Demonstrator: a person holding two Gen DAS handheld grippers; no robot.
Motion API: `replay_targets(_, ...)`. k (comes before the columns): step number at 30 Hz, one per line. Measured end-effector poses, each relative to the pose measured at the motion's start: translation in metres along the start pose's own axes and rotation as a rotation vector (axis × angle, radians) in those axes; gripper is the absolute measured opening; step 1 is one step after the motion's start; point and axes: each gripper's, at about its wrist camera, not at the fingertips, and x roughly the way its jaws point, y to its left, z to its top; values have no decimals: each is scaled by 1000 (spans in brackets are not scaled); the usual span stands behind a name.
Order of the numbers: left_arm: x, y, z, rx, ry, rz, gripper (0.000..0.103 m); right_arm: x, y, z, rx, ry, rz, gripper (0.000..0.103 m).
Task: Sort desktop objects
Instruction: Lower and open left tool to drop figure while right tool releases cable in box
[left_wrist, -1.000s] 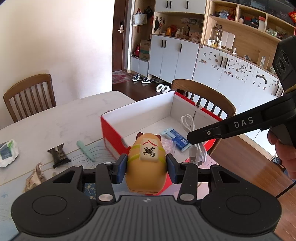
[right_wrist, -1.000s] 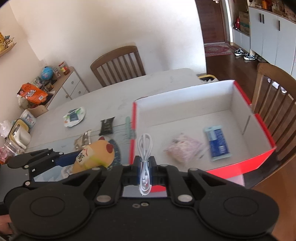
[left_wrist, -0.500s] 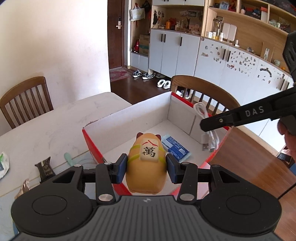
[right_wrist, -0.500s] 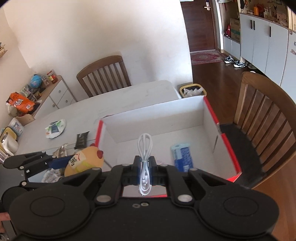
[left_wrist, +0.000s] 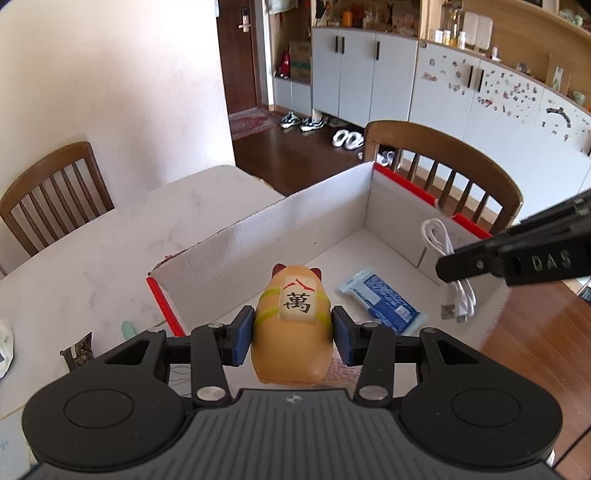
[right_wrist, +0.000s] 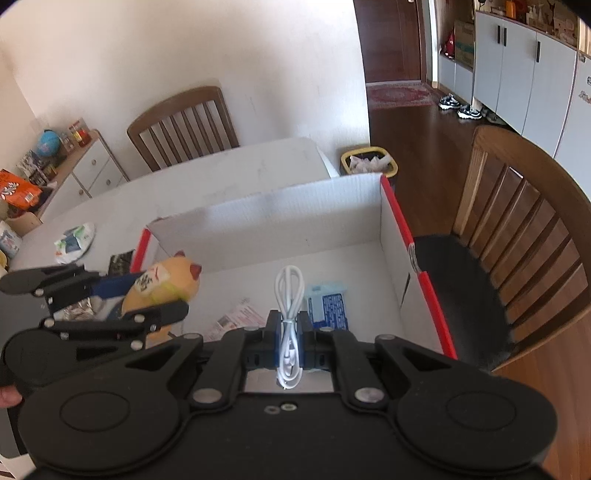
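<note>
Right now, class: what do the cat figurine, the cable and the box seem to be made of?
Cat figurine: probably soft vinyl or rubber; smooth, matte orange.
Charging cable: white plastic sheath, slightly glossy.
Box: corrugated cardboard, matte white inside, red outside; fluting shows along its rim.

Bright daylight, sharp focus throughout, strong fisheye bending and dark vignetting at corners.

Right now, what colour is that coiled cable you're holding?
White; the cable shows best in the right wrist view, pinched in the right gripper.
</note>
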Motion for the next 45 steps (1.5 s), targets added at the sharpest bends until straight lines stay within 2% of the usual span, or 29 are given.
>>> replay_targets(9,36,10,10,-46,82,-1,44,19,-3,1,-32,51,-12,8)
replay_targets(25,81,14,15,-32,221,-3,44,71,0,-10,-87,206,-4,8)
replay_targets(30,90,13,17,-32,261,-2,44,80,1,-10,-88,229,-2,8)
replay_targets(34,95,12,17,-54,294,-31,44,84,0,-11,-93,241,-9,8)
replay_targets(41,98,-4,13,-12,305,-46,44,88,-5,-12,-91,264,-17,8)
replay_targets(45,100,1,14,-47,321,-49,45,88,-7,-12,-90,261,-29,15)
